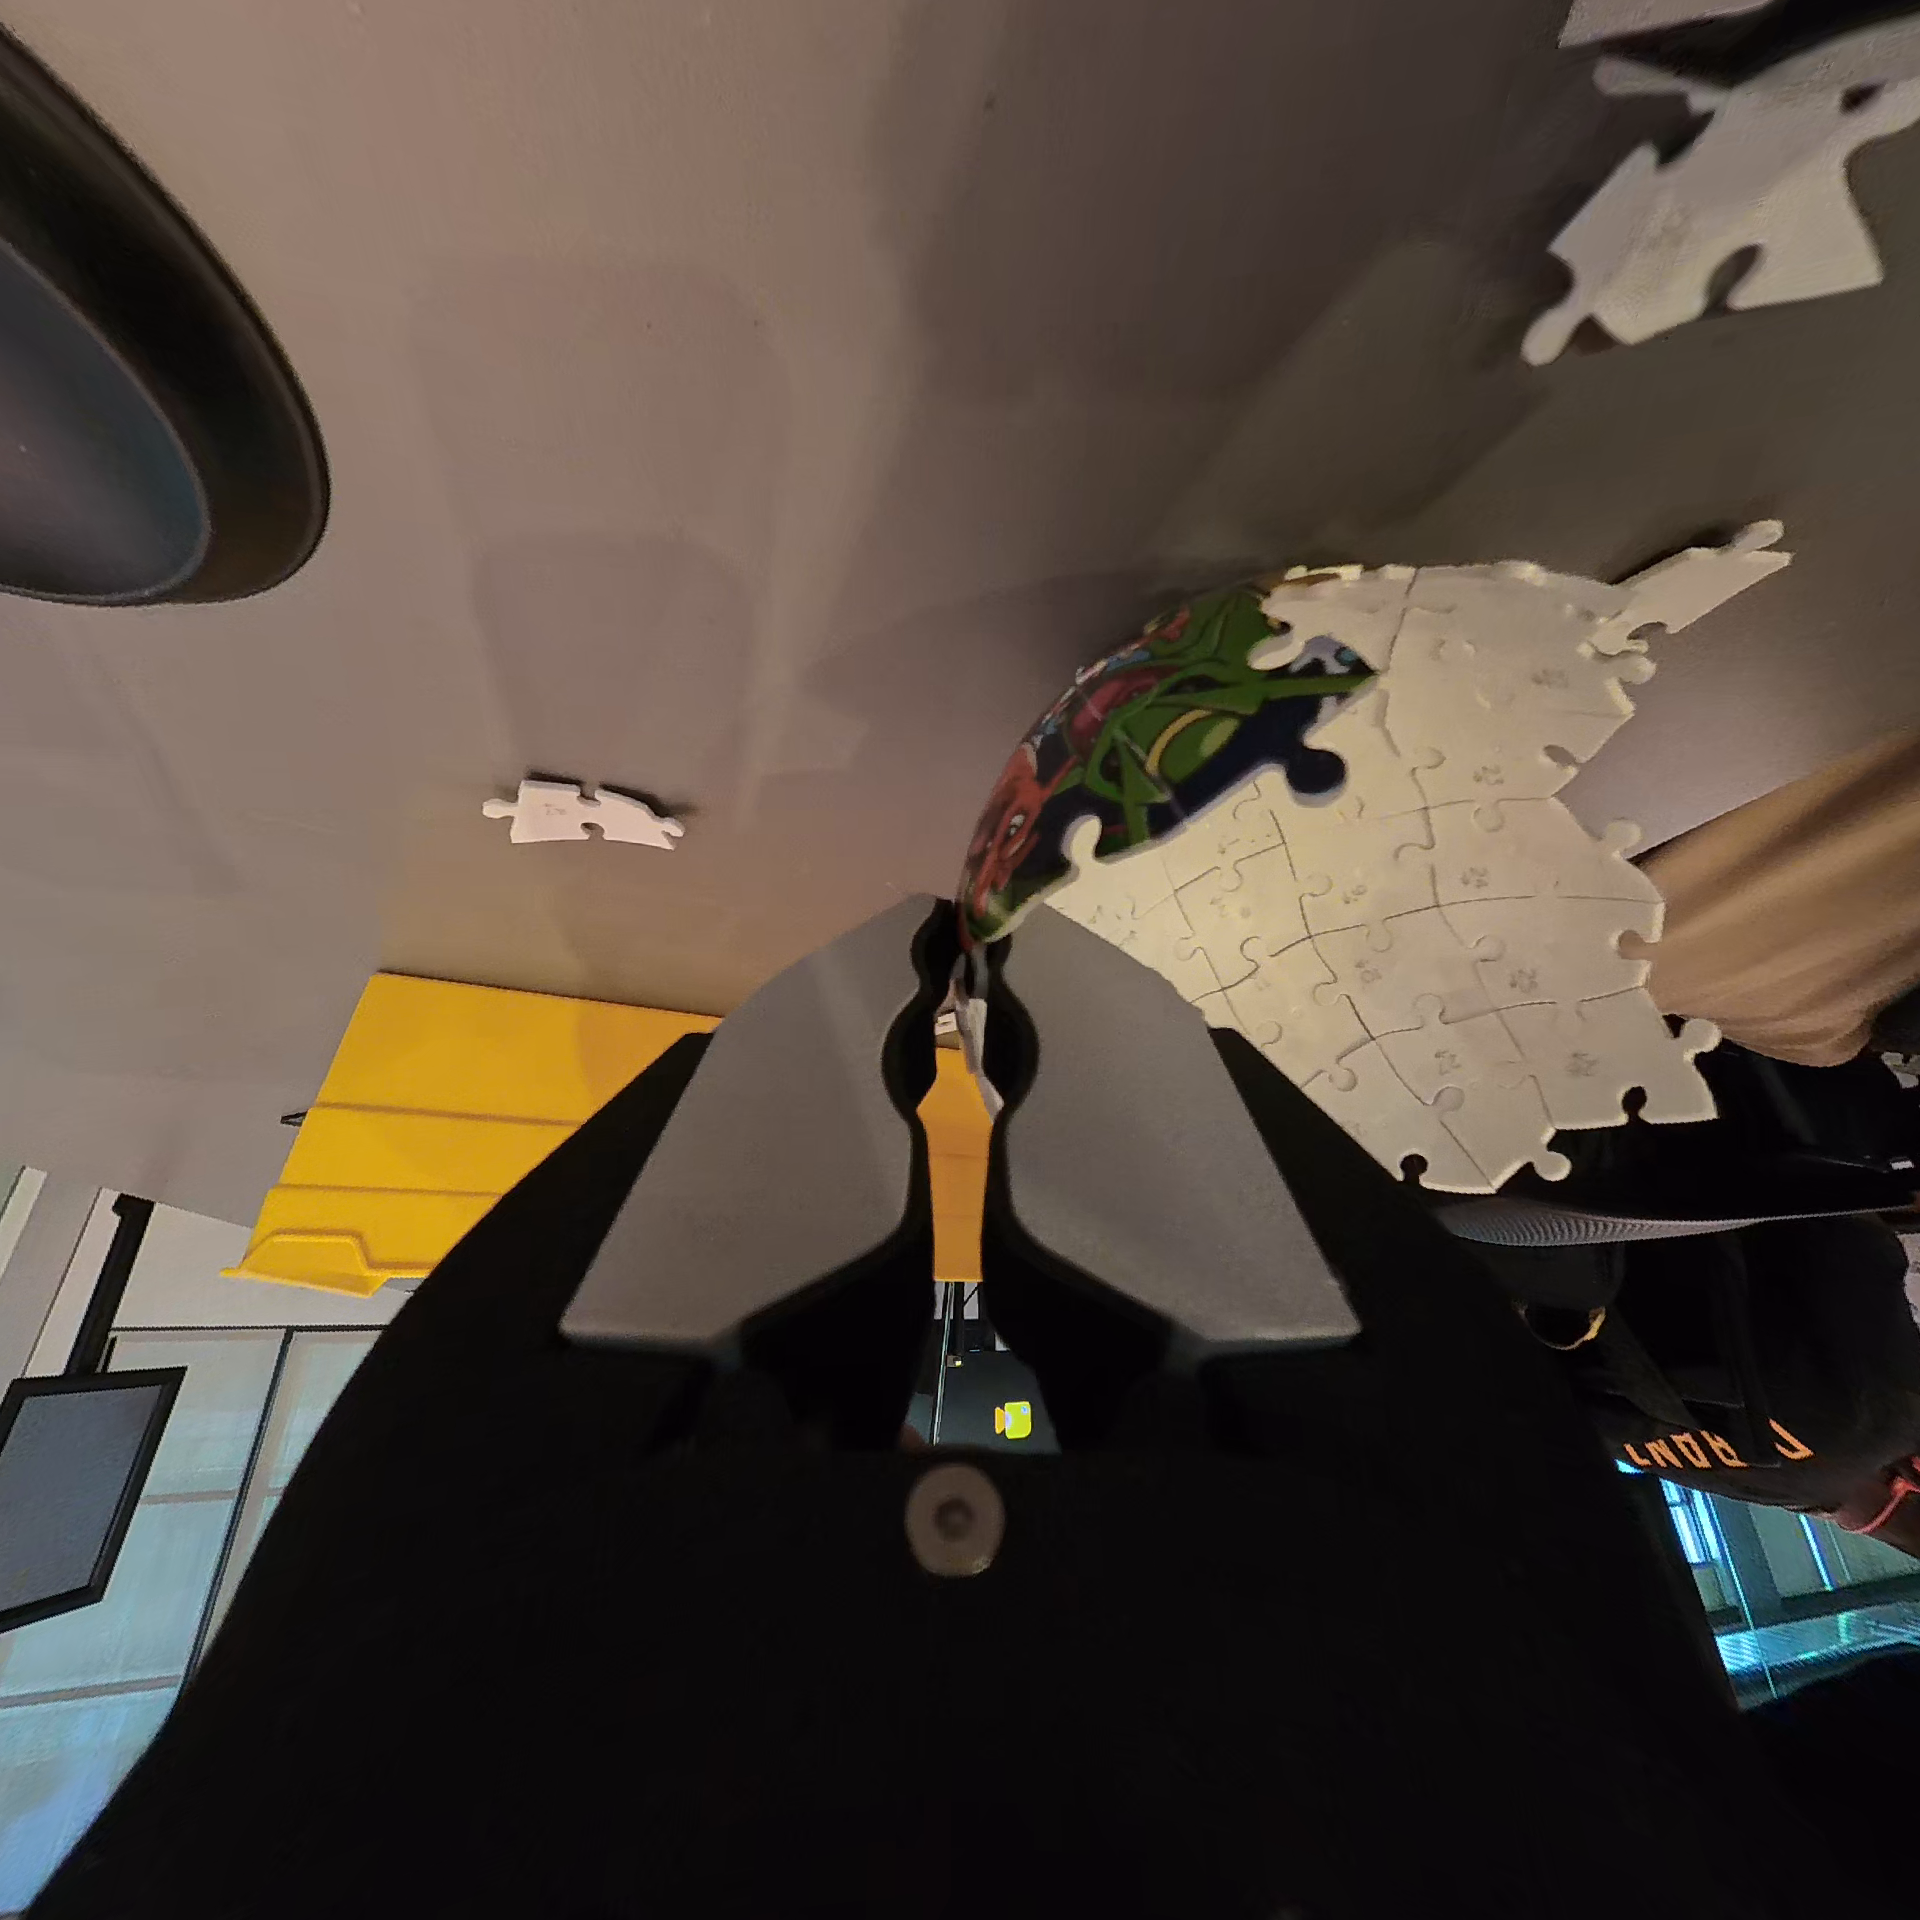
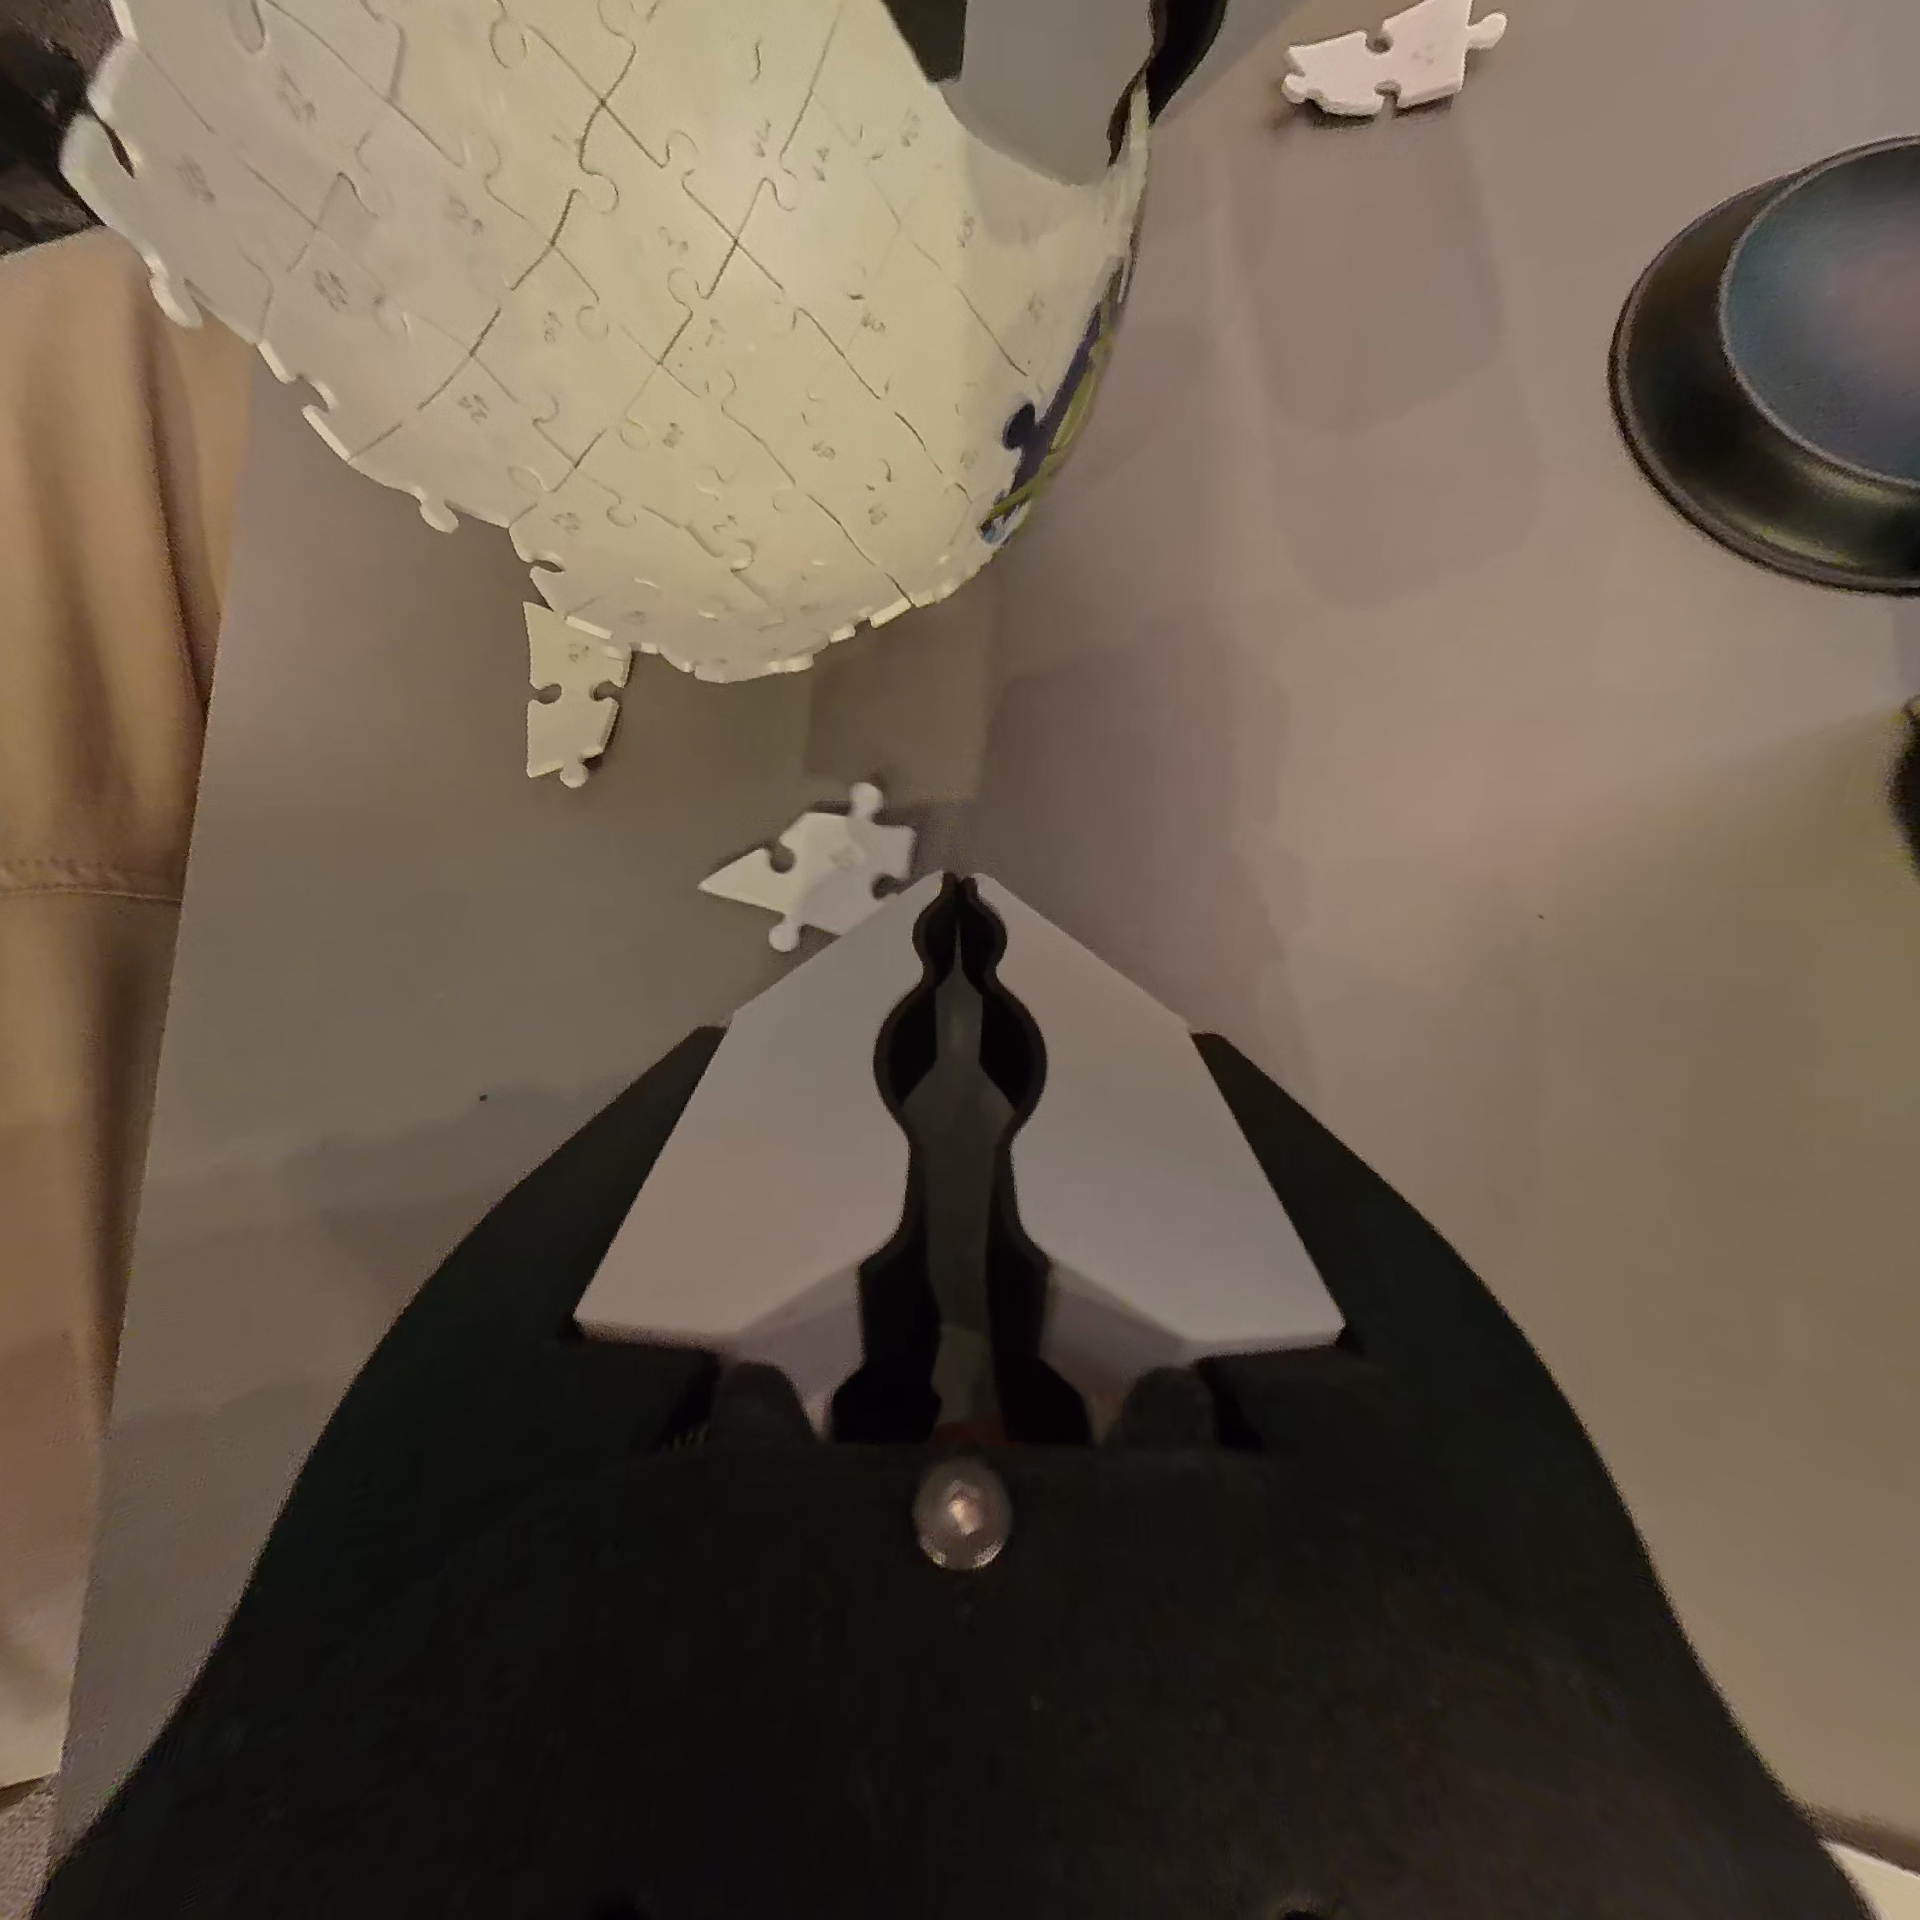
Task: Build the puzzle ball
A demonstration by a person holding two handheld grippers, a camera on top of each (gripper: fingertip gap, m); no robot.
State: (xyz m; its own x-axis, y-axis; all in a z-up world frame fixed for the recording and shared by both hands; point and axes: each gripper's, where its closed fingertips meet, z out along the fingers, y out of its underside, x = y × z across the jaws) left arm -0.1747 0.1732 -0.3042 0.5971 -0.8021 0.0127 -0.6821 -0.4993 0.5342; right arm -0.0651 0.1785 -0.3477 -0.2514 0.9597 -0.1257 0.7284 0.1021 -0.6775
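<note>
The partly built puzzle ball (image 1: 1403, 883) is a curved shell, printed in colour outside and white inside. My left gripper (image 1: 961, 930) is shut on the shell's edge and holds it above the grey table (image 1: 727, 416). In the right wrist view the shell (image 2: 623, 312) hangs at the upper left. My right gripper (image 2: 958, 891) is shut, its tips together with nothing showing between them. A loose white puzzle piece (image 2: 821, 873) lies on the table just left of those tips. Another white piece (image 2: 566, 696) sits at the shell's lower edge.
A black round stand (image 2: 1787, 395) is on the table at the right and also shows in the left wrist view (image 1: 135, 364). Two joined white pieces (image 2: 1392, 57) lie at the far side. A yellow bin (image 1: 468, 1122) is beyond the table edge. A person's beige clothing (image 2: 94, 623) is at the left. Tip to tip, the grippers are about 12 cm apart. My right gripper's tips are some 9 cm from the white piece (image 2: 566, 696). It is also in sight in the left wrist view (image 1: 1646, 618).
</note>
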